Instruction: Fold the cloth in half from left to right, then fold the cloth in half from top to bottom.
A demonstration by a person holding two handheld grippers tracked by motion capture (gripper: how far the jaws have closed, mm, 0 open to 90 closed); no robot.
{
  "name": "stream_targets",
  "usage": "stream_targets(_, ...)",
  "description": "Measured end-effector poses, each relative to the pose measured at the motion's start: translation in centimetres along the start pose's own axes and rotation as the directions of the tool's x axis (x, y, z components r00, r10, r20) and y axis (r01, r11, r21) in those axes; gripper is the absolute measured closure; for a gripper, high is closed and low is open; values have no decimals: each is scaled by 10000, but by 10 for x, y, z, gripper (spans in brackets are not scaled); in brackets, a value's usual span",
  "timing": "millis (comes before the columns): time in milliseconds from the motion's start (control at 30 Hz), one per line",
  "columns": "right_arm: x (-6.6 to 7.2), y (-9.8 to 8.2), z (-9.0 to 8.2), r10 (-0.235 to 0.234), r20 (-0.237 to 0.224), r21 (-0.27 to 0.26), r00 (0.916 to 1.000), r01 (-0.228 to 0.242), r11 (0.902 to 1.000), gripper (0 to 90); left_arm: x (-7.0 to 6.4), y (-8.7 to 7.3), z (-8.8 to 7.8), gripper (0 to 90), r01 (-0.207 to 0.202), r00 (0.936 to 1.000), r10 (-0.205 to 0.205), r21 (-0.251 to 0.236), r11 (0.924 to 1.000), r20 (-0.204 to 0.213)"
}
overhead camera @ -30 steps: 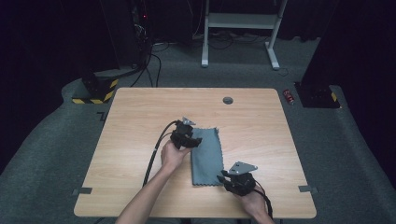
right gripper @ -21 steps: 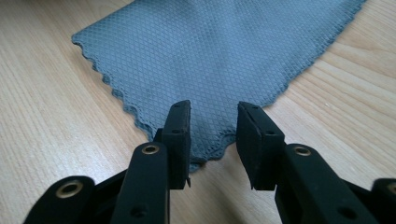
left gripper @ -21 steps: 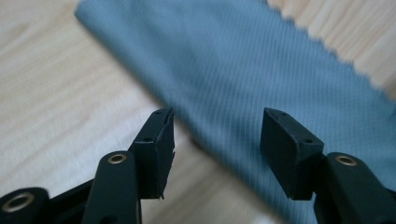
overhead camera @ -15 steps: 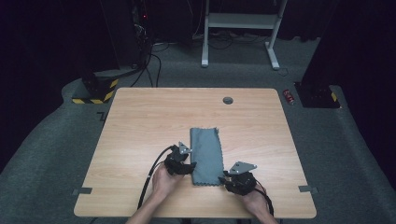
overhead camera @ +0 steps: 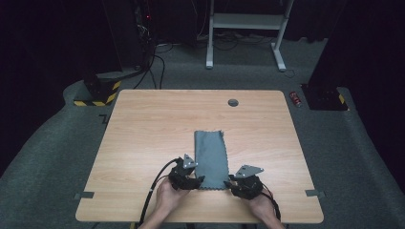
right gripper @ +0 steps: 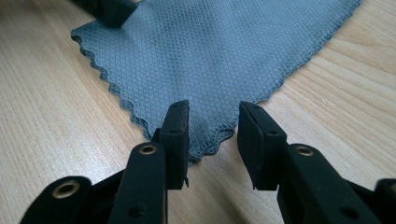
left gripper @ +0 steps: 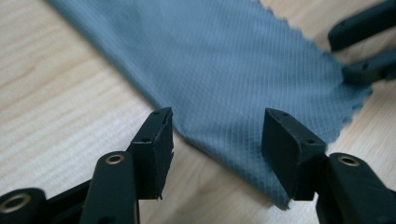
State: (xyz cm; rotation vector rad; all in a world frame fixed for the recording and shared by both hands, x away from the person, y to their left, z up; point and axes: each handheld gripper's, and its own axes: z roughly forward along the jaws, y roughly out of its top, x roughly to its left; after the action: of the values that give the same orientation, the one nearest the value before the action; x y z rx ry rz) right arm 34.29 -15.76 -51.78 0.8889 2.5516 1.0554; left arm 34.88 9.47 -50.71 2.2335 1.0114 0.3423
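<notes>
A grey-blue cloth (overhead camera: pixel 210 156) lies flat as a narrow strip on the wooden table (overhead camera: pixel 143 129), its scalloped near edge facing the person. My left gripper (overhead camera: pixel 195 181) sits at its near left corner, jaws open. They have just been opening, and the cloth corner (left gripper: pixel 224 140) lies between the pads untouched. My right gripper (overhead camera: pixel 231 183) sits at the near right corner, also open after widening a little. That corner of the cloth (right gripper: pixel 210 126) lies between its pads. The right gripper's jaws (left gripper: pixel 364 46) appear far off in the left gripper view.
A round cable hole (overhead camera: pixel 233 102) sits near the table's far edge. Tape strips mark the near corners (overhead camera: pixel 83 195) (overhead camera: pixel 311 193). On the floor beyond lie a red can (overhead camera: pixel 296 98), cables and a white desk frame (overhead camera: pixel 248 28).
My left gripper has come back from the cloth's far left corner along its left edge to the near left corner. The right gripper has stayed at the near right corner.
</notes>
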Motion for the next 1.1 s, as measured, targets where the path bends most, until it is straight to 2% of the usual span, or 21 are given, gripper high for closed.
stream_targets(33, 0, 0, 0, 0, 0, 0, 10000, 0, 10000, 636, 0, 0, 0, 439, 0, 10000, 0, 0, 10000, 0)
stream_targets(67, -2, 0, 0, 65, -86, 1, 9999, -65, 10000, 627, -4, -4, 1, 439, -149, 9996, 154, 183, 9997, -232)
stream_targets(167, -2, 1, -2, 92, 7, 122, 10000, -92, 9999, 611, -4, -6, -1, 442, -85, 9998, 88, 182, 9998, -194)
stream_targets(267, -3, 2, -7, 206, 75, 27, 9998, -206, 9998, 609, -5, -8, -3, 442, -97, 9998, 101, 254, 9996, -148)
stream_targets(367, -6, 2, -8, 425, 115, 33, 9990, -426, 9991, 609, -6, -10, -5, 460, -136, 9998, 139, 212, 9997, -163)
stream_targets(467, -6, -2, -8, 593, 55, 292, 9982, -594, 9978, 647, -12, -15, -9, 539, -252, 9997, 253, 149, 9996, -11)
stream_targets(633, -2, -2, -7, 502, 51, 325, 9987, -503, 9982, 708, -15, -16, -11, 685, -420, 9989, 417, 117, 9991, 206)
stream_targets(833, 1, -1, -7, 374, -66, 392, 9993, -372, 9985, 789, -15, -18, -12, 767, -320, 9986, 318, 21, 9995, 430)
stream_targets(933, 3, -2, -6, 386, -205, 363, 9990, -379, 9986, 855, -13, -20, -14, 835, -357, 9976, 353, 46, 9994, 591)
stream_targets(1100, 6, -1, -6, 279, -259, 377, 9993, -269, 9989, 891, -13, -22, -14, 884, -297, 9962, 296, 4, 9996, 821)
